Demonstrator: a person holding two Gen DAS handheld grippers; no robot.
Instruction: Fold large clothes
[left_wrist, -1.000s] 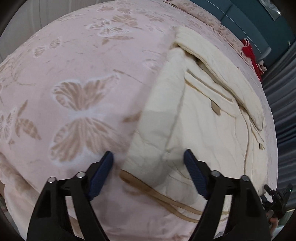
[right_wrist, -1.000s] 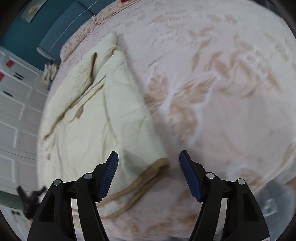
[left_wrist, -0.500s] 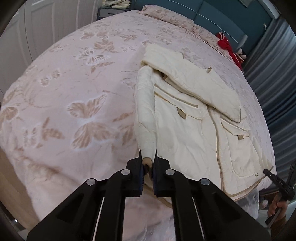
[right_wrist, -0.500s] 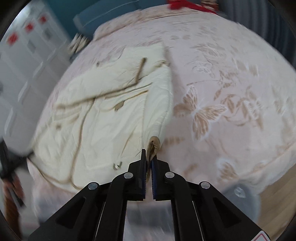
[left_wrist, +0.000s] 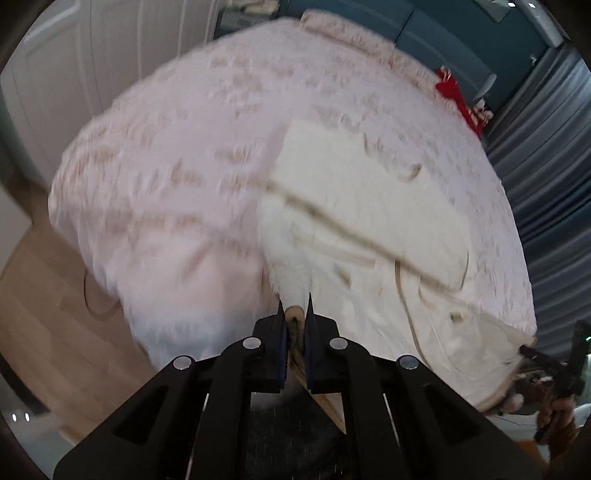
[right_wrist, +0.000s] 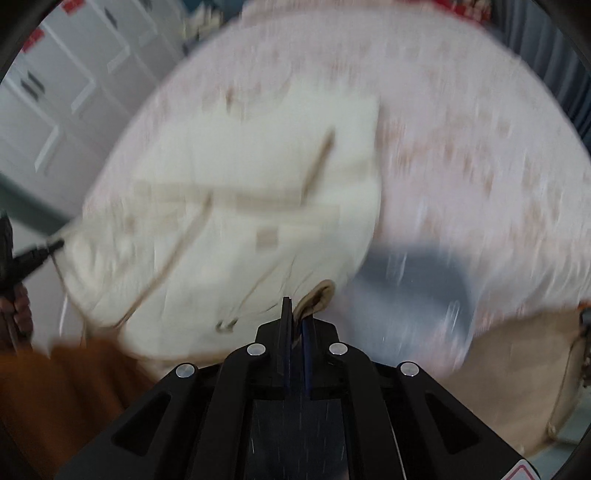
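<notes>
A cream padded jacket with tan trim lies on the pink butterfly-patterned bed. My left gripper is shut on the jacket's tan hem corner, which is lifted off the bed. In the right wrist view the same jacket hangs from its other hem corner, with my right gripper shut on that tan edge. The right gripper also shows at the far right of the left wrist view, and the left gripper at the left edge of the right wrist view. Both views are motion-blurred.
A red item lies at the bed's far end by a teal headboard. Grey curtains hang on the right. White cabinet doors stand left of the bed. Wooden floor lies below.
Both grippers closed on the jacket's hem corners and have risen, lifting the near edge of the jacket off the bed. More of the bed and room shows now.
</notes>
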